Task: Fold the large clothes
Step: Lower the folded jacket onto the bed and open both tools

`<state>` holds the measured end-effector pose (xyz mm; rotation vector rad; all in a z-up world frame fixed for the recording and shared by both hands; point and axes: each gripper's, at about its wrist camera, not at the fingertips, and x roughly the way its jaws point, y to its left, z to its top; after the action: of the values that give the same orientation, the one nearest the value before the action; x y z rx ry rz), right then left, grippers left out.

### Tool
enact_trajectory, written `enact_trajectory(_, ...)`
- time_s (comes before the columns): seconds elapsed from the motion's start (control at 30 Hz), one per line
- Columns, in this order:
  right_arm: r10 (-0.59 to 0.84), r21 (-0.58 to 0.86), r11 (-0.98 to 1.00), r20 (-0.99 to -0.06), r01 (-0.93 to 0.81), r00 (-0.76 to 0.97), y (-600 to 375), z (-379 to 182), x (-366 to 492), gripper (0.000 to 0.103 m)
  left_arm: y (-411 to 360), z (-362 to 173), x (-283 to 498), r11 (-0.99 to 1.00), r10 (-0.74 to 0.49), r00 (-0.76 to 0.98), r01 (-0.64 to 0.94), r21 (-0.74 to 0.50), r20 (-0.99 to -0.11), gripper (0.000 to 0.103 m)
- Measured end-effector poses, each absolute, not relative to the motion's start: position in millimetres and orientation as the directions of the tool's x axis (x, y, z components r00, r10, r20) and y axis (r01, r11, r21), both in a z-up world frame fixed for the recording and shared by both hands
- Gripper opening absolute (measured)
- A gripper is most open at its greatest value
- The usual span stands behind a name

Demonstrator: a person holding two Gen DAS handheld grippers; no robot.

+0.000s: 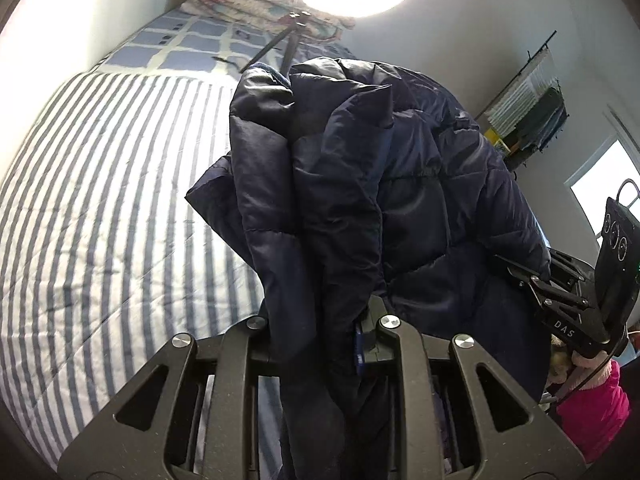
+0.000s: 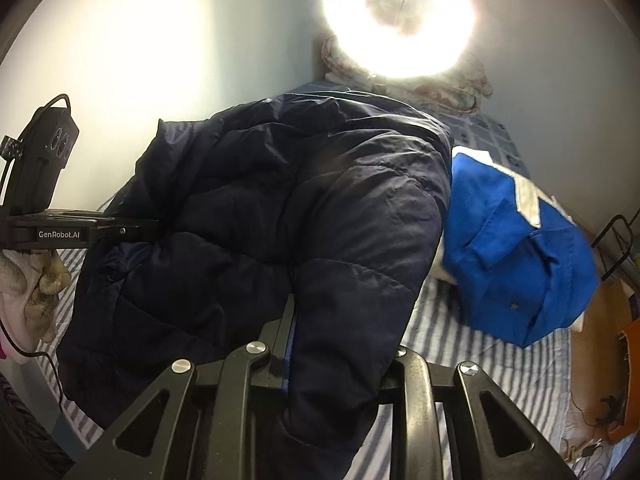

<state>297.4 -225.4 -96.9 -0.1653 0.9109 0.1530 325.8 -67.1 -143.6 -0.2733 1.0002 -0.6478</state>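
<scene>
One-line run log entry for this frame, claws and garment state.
phase: mid-fold lift | left claw: shut on navy puffer jacket | right claw: shut on jacket | jacket: bunched, above striped bed | blue garment: on bed

Two markings can be read: the white letters "DAS" on the black body of the right tool (image 1: 520, 270), seen from the left wrist view, and the white brand "GenRobot.AI" on the black side bar of the left tool (image 2: 156, 224), seen from the right wrist view.

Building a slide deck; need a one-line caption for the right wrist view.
Both grippers clamp a navy puffer jacket above a striped bed, blue garment beside it.
</scene>
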Motion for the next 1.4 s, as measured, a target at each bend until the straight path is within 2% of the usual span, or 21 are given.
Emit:
enact_trajectory(0.5,-0.060,-0.153,0.985,-0.744,-0.082,0.666,-337,-57,338,0.022,-214,-100,404,0.686,-0.705,0.342,0.551,-0.475,-0.622,0.019)
enact_trajectory(0.77,-0.119,-0.162,0.987,-0.720,0.002,0.684,-419,-36,382,0.022,-296,-84,466,0.645,-0.746,0.340,0.582,-0.495,-0.572,0.019)
enact_trajectory(1.0,-0.173,-0.193,0.980,-0.680,0.054,0.713,-478,-30,429,0.022,-361,-74,501,0.664,-0.733,0.397,0.593,-0.455,-0.552,0.019)
enact_trajectory(1.1,-0.188,-0.211,0.976,-0.674,0.058,0.715,-493,-39,447,0.022,-378,-87,509,0.698,-0.708,0.423,0.542,-0.468,-0.566,0.019)
enact_trajectory(1.23,-0.206,-0.213,0.974,-0.714,0.073,0.669,-498,-65,466,0.023,-398,-116,524,0.775,-0.618,0.432,0.472,-0.420,-0.656,0.021)
enact_trajectory(1.3,-0.258,-0.263,0.961,-0.738,0.087,0.624,-501,-84,474,0.028,-403,-127,537,0.816,-0.564,0.450,0.436,-0.381,-0.693,0.025)
enact_trajectory(1.4,-0.315,-0.302,0.946,-0.758,0.120,0.571,-508,-103,476,0.040,-399,-142,542,0.836,-0.533,0.457,0.416,-0.359,-0.712,0.036)
